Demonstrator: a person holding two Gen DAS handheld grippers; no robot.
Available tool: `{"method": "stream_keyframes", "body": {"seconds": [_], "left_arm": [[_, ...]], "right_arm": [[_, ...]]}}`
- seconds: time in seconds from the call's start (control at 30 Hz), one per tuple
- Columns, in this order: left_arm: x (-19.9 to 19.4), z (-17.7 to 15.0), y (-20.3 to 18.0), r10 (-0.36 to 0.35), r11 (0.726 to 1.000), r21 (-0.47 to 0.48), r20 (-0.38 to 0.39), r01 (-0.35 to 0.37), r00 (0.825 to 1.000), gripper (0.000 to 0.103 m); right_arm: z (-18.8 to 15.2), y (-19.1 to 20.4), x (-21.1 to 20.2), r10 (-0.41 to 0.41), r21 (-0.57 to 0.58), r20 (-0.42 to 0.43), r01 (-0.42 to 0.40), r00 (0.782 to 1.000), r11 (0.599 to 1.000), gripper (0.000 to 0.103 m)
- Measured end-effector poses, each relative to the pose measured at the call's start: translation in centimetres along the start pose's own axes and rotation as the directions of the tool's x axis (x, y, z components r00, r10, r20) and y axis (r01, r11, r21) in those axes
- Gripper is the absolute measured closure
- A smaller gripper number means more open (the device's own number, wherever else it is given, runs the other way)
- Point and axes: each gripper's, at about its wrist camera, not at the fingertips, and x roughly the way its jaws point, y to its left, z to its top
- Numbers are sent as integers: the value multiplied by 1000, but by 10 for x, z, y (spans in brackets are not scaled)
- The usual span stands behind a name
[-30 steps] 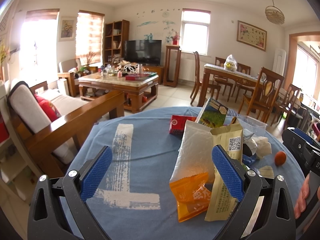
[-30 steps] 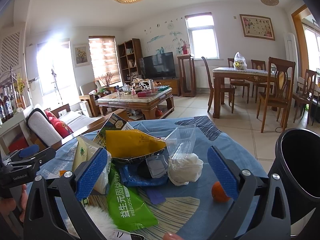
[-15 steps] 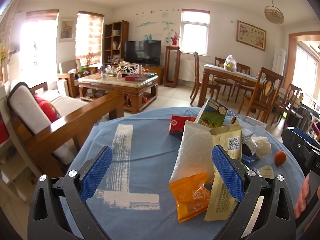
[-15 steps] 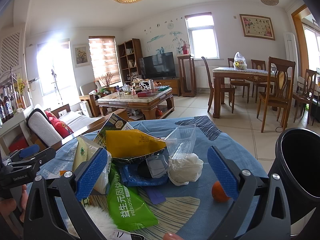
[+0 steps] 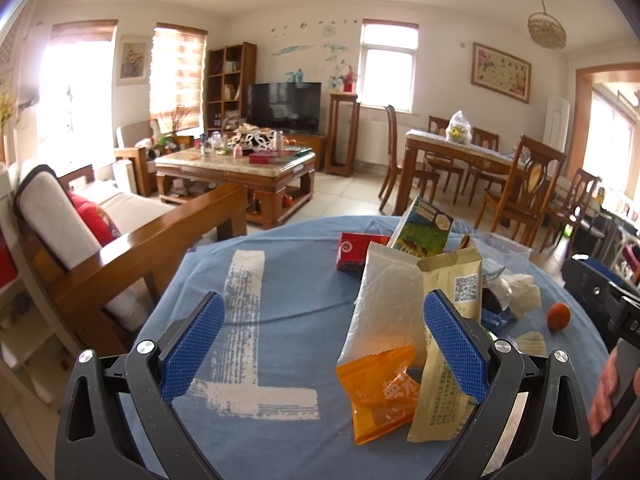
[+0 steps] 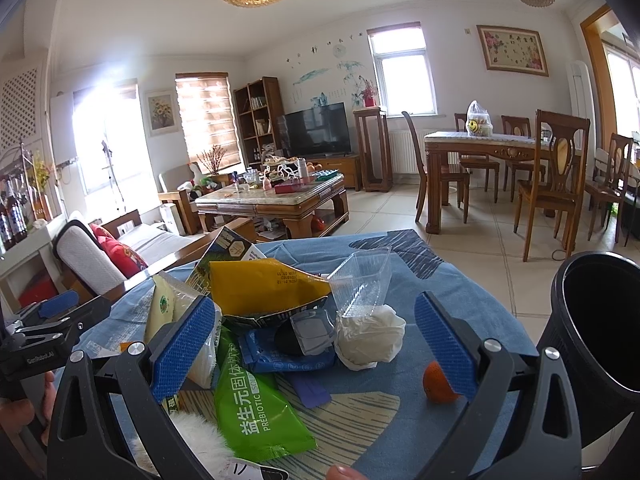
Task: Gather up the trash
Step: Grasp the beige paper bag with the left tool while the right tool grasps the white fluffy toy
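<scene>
A pile of trash lies on a blue cloth-covered table [image 5: 280,280]. My left gripper [image 5: 324,344] is open and empty above the table; an orange wrapper [image 5: 380,392] and a beige packet [image 5: 448,360] lie by its right finger. My right gripper [image 6: 316,344] is open and empty over a green probiotic bag [image 6: 256,412], a blue wrapper [image 6: 276,356], a crumpled white tissue [image 6: 368,336], a clear plastic cup [image 6: 364,284] and a yellow bag [image 6: 260,284]. A black bin [image 6: 600,328] stands open at the right.
A small orange fruit [image 6: 436,384] sits by the right finger. A red box [image 5: 356,252] and a carton [image 5: 424,224] lie at the far side. A wooden sofa [image 5: 120,232] stands left of the table; dining chairs [image 6: 552,184] are beyond.
</scene>
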Motion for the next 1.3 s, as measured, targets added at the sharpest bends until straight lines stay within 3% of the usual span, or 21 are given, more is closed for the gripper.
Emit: {"method": "stream_keyframes", "body": {"seconds": [0.07, 0.1, 0.17, 0.3, 0.4, 0.5, 0.53, 0.57, 0.6, 0.63, 0.67, 0.77, 0.8, 0.83, 0.9, 0.97, 1.07, 1.3], "left_arm": [[1, 1, 7, -69, 997, -22, -14, 69, 997, 5], [1, 1, 2, -90, 996, -22, -32, 89, 995, 5], [4, 0, 2, -153, 988, -22, -72, 152, 986, 5], [25, 2, -14, -200, 978, 21, -173, 207, 964, 5], [41, 7, -28, -227, 969, 42, -222, 242, 948, 5], [53, 14, -41, -196, 967, 109, -249, 228, 949, 5], [58, 15, -44, -180, 967, 131, -263, 220, 948, 8], [65, 16, -46, -175, 966, 136, -284, 220, 943, 15], [71, 13, -48, -181, 965, 130, -306, 229, 935, 37], [81, 9, -51, -196, 965, 100, -343, 243, 919, 53], [86, 9, -47, -193, 969, 79, -353, 235, 915, 57], [89, 7, -42, -196, 974, 43, -344, 224, 918, 72], [88, 5, -37, -193, 976, 32, -339, 217, 921, 82], [89, 5, -33, -195, 976, 23, -343, 216, 919, 83], [85, 1, -28, -218, 972, 11, -342, 236, 914, 83], [84, 1, -22, -236, 968, -5, -335, 249, 912, 83], [73, 1, -14, -273, 960, -27, -314, 279, 909, 84], [30, 23, -13, -370, 929, -64, -200, 364, 907, 84]], "right_arm": [[-3, -8, 4, 104, 74, -66, -99, 992, 992, 4], [-6, -11, 7, 178, 114, -119, -165, 977, 980, 4], [-16, -6, 14, 297, 142, -246, -269, 923, 953, 4], [-42, 21, 13, 330, 70, -397, -330, 856, 941, 4], [-50, 50, 7, 330, -15, -433, -374, 838, 927, 4], [-58, 78, 10, 331, -69, -471, -408, 817, 910, 5], [-61, 87, 11, 327, -80, -486, -414, 811, 907, 8], [-64, 97, 15, 309, -95, -507, -409, 805, 908, 17], [-63, 104, 17, 287, -109, -526, -398, 801, 911, 26], [-66, 112, 22, 256, -131, -537, -380, 804, 916, 28], [-68, 120, 26, 230, -149, -543, -362, 808, 920, 33], [-68, 130, 34, 242, -113, -562, -363, 791, 925, 46], [-67, 132, 34, 242, -105, -566, -360, 788, 927, 50], [-68, 137, 35, 243, -98, -566, -357, 787, 929, 51], [-66, 141, 35, 267, -65, -566, -364, 780, 929, 62], [-62, 142, 35, 271, -53, -555, -358, 787, 932, 64], [-53, 129, 31, 333, 15, -532, -385, 778, 923, 65], [-22, 79, -7, 494, 178, -358, -461, 792, 869, 65]]}}
